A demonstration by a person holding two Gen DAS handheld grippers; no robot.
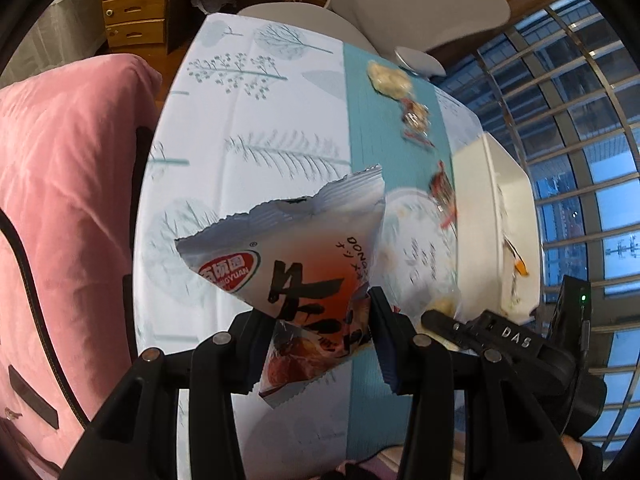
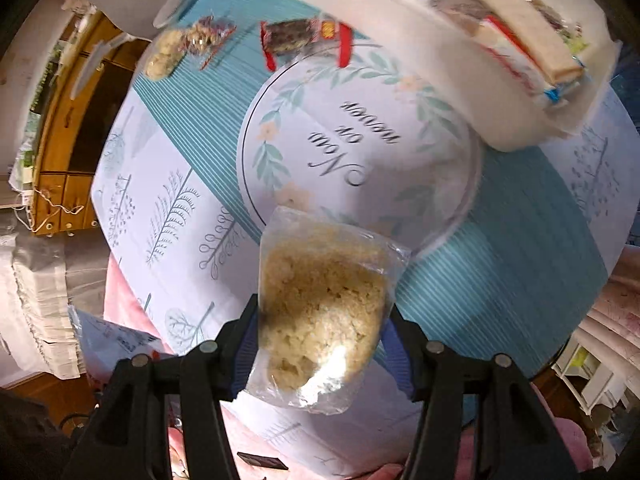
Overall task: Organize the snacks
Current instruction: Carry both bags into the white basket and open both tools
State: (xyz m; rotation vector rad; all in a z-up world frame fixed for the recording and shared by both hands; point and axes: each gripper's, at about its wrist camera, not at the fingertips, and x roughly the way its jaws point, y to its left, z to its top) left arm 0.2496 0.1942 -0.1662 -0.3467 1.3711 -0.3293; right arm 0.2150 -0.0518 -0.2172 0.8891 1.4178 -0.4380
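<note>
Both grippers carry a snack above the table, near the white bin.

Left gripper (image 1: 320,328) clamps a foil packet (image 1: 296,264) by its lower half, so it may twist or slip; its logo reads "…YUAN", beside "DONG…"; right gripper (image 2: 320,340) pinches a clear bag of crumbly snack (image 2: 324,300), which could crush; the round plate (image 2: 460,208) below reads "Nap"; the white bin (image 2: 420,40) holds more packs.
</note>
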